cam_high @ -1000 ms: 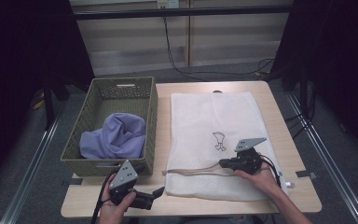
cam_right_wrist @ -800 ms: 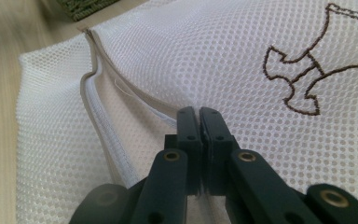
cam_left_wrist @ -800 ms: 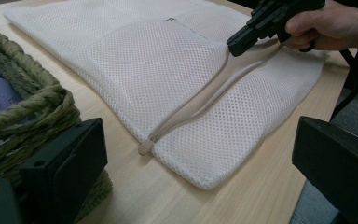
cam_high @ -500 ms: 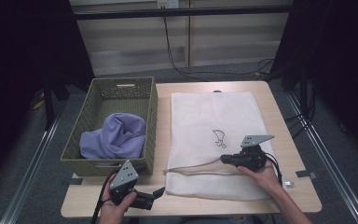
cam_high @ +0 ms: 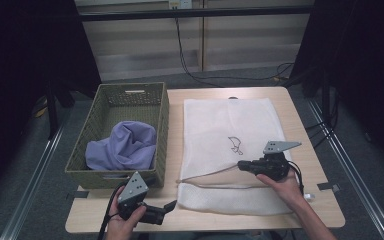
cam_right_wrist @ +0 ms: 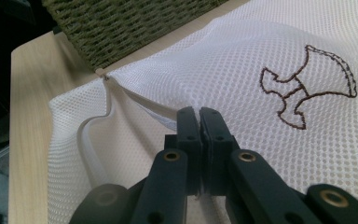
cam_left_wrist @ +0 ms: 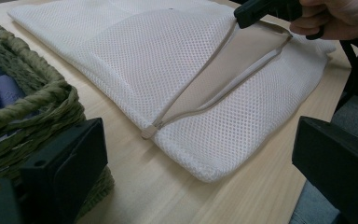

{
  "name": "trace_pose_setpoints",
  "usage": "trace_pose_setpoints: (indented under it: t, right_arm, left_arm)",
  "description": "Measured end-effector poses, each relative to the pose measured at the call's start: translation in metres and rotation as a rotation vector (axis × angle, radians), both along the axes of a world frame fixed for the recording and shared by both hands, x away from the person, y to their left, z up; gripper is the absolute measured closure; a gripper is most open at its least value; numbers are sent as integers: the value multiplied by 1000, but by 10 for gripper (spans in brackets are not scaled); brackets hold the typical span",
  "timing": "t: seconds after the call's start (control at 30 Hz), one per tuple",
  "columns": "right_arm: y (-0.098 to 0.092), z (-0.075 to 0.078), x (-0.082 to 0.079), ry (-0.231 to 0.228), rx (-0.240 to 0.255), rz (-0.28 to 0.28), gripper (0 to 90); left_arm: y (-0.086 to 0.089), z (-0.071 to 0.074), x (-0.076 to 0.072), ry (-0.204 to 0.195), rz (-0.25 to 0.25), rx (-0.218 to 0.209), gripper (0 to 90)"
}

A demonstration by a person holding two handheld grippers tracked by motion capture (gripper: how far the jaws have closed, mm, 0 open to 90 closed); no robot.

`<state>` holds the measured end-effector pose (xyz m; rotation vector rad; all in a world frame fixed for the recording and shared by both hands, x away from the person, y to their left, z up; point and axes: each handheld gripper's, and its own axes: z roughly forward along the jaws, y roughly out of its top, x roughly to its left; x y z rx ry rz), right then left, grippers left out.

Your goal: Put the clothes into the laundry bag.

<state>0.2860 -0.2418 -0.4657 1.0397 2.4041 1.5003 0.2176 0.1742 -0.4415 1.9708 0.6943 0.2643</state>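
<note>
1. Table [cam_high: 310, 135]: wooden, carries everything below.
2. Mesh laundry bag [cam_high: 230, 125]: white, flat on the table, just right of the basket; zipper mouth pulled open along its near end.
3. Wicker basket [cam_high: 161, 115]: left of the bag, purple cloth [cam_high: 122, 147] inside.
4. Right gripper [cam_high: 241, 165]: over the bag's near part, jaws clenched on the upper edge of the zipper opening, lifting it.
5. Left gripper [cam_high: 171, 206]: near the bag's near-left corner, jaws released, holding nothing.

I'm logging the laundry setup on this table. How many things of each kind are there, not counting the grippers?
Mesh laundry bag: 1
Woven basket: 1
Purple cloth: 1
Total: 3
</note>
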Motion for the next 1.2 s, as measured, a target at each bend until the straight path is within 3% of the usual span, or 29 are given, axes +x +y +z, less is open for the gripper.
trace_pose_setpoints:
  t: [0.7,1.2]
  right_arm:
    - [0,14,3,-19,77,-10,880]
    - [-5,23,7,-24,105,-15,881]
  left_arm:
    - [0,-1,1,4,4,-1,32]
    - [0,-1,1,5,5,-4,33]
